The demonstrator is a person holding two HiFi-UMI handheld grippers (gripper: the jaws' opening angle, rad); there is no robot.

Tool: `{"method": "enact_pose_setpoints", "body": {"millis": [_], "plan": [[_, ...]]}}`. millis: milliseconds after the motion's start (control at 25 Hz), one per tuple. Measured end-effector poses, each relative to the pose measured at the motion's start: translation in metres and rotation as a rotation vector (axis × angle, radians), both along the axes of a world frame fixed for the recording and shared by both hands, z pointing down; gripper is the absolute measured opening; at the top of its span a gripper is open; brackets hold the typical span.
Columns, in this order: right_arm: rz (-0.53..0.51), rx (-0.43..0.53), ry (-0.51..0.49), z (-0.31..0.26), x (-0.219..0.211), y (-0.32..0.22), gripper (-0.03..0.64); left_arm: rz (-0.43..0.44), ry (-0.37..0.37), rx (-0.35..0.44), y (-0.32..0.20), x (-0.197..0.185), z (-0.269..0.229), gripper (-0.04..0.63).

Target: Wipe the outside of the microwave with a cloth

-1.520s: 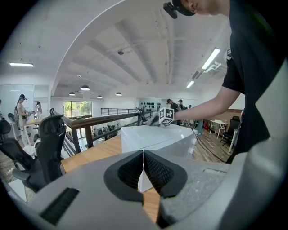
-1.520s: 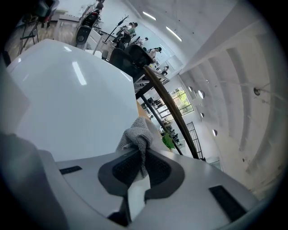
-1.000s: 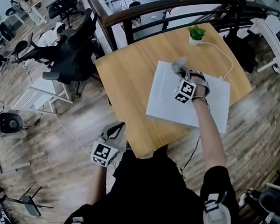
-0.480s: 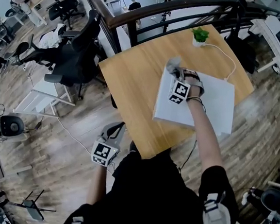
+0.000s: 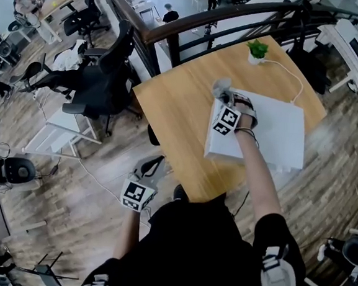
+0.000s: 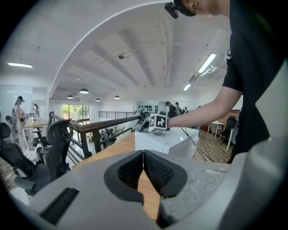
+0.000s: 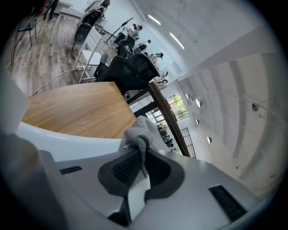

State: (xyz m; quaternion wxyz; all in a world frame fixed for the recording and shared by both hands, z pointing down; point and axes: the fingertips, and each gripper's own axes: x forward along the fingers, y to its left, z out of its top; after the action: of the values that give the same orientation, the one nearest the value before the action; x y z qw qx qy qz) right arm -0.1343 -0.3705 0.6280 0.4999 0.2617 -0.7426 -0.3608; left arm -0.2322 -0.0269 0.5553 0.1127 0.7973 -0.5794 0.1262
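Microwave (image 5: pixel 273 132): white, on wooden table (image 5: pixel 169 107). Cloth (image 5: pixel 220 87): grey, pinched in right gripper (image 5: pixel 225 101), seemingly touching the microwave's far-left corner. Left gripper (image 5: pixel 151 166): jaws together, empty, beside the table. Plank floor (image 5: pixel 66 216); office chairs (image 5: pixel 104 70).

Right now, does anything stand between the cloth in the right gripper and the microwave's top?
Nothing visible does. The right gripper is shut on the cloth at the far left corner of the microwave; its white top is bare. The plant stands apart, on the table.

The white microwave (image 5: pixel 273 132) sits on the wooden tabletop (image 5: pixel 176 108); a bunched grey cloth (image 5: pixel 222 87) rests on its top's left edge.
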Motion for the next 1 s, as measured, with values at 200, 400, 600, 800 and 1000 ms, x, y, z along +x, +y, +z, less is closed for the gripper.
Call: {"method": "enact_pose_setpoints", "body": {"millis": [200, 400, 600, 800, 1000], "plan": [[0.059, -0.051, -0.109, -0.005, 0.008, 0.009, 0.028, 0.020, 0.008, -0.014, 0.009, -0.016, 0.002, 0.003], [0.097, -0.073, -0.169, -0.011, 0.028, 0.032, 0.029, 0.081, 0.002, 0.027, 0.005, -0.016, -0.002, 0.003], [0.155, -0.106, -0.294, -0.027, 0.057, 0.065, 0.029, 0.160, 0.010, 0.009, -0.001, -0.010, 0.003, 0.003], [0.200, -0.159, -0.513, -0.056, 0.087, 0.106, 0.028, 0.265, -0.004, 0.035, -0.013, 0.006, 0.001, 0.003], [0.246, -0.184, -0.692, -0.079, 0.117, 0.144, 0.028, 0.292, -0.001, 0.024, -0.024, 0.006, -0.005, 0.003]]}}
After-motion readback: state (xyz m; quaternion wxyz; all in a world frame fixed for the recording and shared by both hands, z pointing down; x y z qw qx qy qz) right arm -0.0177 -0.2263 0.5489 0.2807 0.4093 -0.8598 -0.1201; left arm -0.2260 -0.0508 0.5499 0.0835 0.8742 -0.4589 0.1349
